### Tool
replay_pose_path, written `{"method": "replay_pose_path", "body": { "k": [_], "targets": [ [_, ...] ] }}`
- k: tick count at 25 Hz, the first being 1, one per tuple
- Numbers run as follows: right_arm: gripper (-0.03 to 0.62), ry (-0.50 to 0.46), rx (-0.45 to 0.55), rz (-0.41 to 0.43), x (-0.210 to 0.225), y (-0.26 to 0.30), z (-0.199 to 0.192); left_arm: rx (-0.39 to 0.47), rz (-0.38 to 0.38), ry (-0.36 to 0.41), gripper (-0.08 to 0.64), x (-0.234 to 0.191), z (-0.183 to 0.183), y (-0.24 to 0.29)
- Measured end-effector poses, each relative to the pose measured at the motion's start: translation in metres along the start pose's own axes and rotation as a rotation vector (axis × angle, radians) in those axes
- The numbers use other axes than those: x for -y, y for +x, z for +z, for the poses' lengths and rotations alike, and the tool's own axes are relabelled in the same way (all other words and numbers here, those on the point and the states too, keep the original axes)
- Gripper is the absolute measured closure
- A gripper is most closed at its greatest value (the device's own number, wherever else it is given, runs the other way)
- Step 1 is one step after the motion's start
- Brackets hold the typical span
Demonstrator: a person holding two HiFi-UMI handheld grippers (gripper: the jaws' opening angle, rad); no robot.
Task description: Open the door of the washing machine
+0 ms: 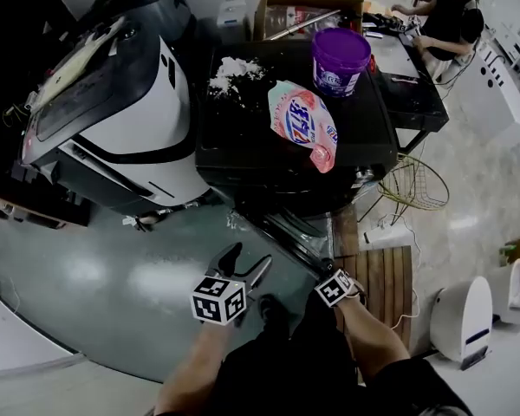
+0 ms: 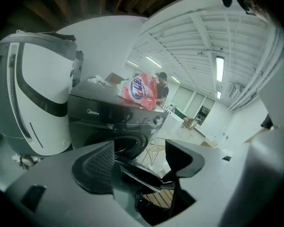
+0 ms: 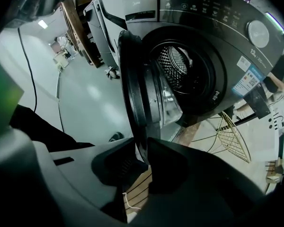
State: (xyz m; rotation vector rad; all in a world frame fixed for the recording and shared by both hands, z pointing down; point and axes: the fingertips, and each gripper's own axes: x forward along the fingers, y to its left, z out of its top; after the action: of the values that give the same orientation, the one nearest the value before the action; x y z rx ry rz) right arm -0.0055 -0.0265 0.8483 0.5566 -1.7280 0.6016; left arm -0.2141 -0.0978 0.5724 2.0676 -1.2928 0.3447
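Note:
The black front-loading washing machine [image 1: 243, 141] stands in the middle of the head view. Its round door [image 3: 132, 79] is swung open, so the steel drum [image 3: 180, 65] shows. My right gripper [image 3: 142, 155] points steeply down and is shut on the door's lower rim. In the head view only its marker cube and wrist show, at the door's edge [image 1: 286, 232]. My left gripper [image 2: 139, 150] is open with nothing between its fingers. It hovers low in front of the machine [image 2: 109, 117], left of the door, and its jaws [image 1: 247, 263] stand above the grey floor.
A white-and-grey appliance [image 1: 113, 102] leans at the left of the machine. On the machine's top lie a pink detergent bag [image 1: 305, 121], a purple tub [image 1: 340, 59] and white crumbs [image 1: 234, 72]. A wire basket [image 1: 416, 185] and wooden slats [image 1: 386, 276] are at the right. A person [image 1: 446, 16] sits behind.

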Motion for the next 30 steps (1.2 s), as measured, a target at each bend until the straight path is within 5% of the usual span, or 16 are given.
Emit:
{"method": "replay_pose_path", "body": {
  "k": [9,17,30],
  "targets": [
    [0.502,0.049,-0.028,0.039,-0.049,-0.034,-0.008,0.039,0.021,-0.05,0.213,-0.022,-0.009,-0.058],
    [0.514,0.058,0.194,0.041,-0.033,-0.095,0.016,0.081,0.022,-0.07,0.216,-0.004,-0.012,-0.068],
    [0.568,0.097,0.536,0.109,0.001,-0.201,0.025,0.121,0.073,0.027,0.222,0.074,-0.001,-0.065]
  ]
}}
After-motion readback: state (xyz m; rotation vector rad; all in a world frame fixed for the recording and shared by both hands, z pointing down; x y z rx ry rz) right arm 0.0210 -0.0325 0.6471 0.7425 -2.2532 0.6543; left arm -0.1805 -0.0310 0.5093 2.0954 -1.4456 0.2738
